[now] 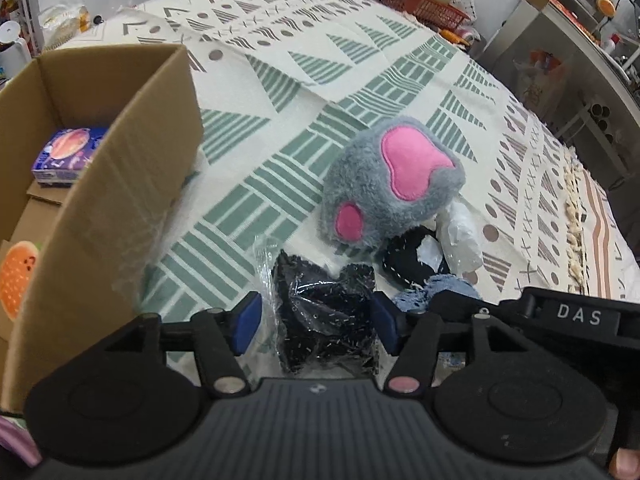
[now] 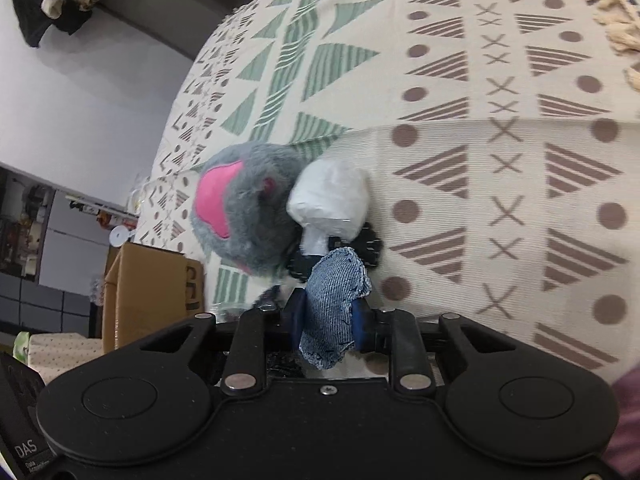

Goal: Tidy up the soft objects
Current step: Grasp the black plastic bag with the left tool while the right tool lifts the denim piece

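The right gripper [image 2: 327, 322] pinches the soft, light blue denim scrunchie [image 2: 334, 300] by its middle on the patterned bedspread [image 2: 500, 160], while the left gripper [image 1: 316, 324] stands wide open around the slippery plastic-wrapped black scrunchie [image 1: 326, 312].

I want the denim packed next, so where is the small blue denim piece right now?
The blue denim piece is clamped in the right gripper, just in front of the grey and pink plush paw and white plastic-wrapped bundle on the patterned cloth.

A patterned cloth [image 1: 360, 92] covers the table; behind it, an orange basket [image 1: 424, 8] (partly hidden).
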`<state>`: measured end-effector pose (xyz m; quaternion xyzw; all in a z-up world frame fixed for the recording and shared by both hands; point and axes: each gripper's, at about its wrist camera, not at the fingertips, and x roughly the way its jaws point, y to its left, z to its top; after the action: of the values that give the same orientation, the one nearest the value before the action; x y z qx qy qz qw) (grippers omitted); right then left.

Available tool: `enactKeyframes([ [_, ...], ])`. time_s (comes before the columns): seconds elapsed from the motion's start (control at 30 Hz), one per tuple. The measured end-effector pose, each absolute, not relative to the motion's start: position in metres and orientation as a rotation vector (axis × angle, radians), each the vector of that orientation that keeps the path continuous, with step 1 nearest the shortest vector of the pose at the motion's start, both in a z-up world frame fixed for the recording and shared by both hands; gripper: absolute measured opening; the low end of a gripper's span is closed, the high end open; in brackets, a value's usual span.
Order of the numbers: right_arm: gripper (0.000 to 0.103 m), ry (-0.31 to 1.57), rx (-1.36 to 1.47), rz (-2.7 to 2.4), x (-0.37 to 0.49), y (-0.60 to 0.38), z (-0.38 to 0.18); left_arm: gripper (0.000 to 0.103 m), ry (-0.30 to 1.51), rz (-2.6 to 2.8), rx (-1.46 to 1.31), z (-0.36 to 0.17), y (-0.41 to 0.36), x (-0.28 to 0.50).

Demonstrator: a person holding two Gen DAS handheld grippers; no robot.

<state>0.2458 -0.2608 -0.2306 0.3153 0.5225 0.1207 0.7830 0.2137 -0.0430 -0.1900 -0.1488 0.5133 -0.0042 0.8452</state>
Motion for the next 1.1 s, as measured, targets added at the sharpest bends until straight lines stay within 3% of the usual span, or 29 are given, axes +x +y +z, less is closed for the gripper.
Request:
enactKeyframes([
  [0.13, 0.024, 1.121, 0.678, 0.241, 0.240, -0.263, -0.229, 0.058, 1.084, -0.022, -0.309, -0.193, -0.047, 0.211],
  [0.3, 0.024, 1.102, 0.670, 0.256, 0.231, -0.264, -0.223, 0.040, 1.089, -0.038, -0.317, -0.193, -0.048, 0.207],
  [0.37, 0.024, 1.098, 0.679, 0.258, 0.227, -0.267, -0.220, 0.038, 1.080, -0.047, -0.319, -0.188, -0.050, 0.205],
  [1.1, 0.024, 0.961, 0.632, 0.282, 0.189, -0.259, -0.162, 0.037, 0.905, -0.062, -0.355, -0.118, -0.022, 0.167],
])
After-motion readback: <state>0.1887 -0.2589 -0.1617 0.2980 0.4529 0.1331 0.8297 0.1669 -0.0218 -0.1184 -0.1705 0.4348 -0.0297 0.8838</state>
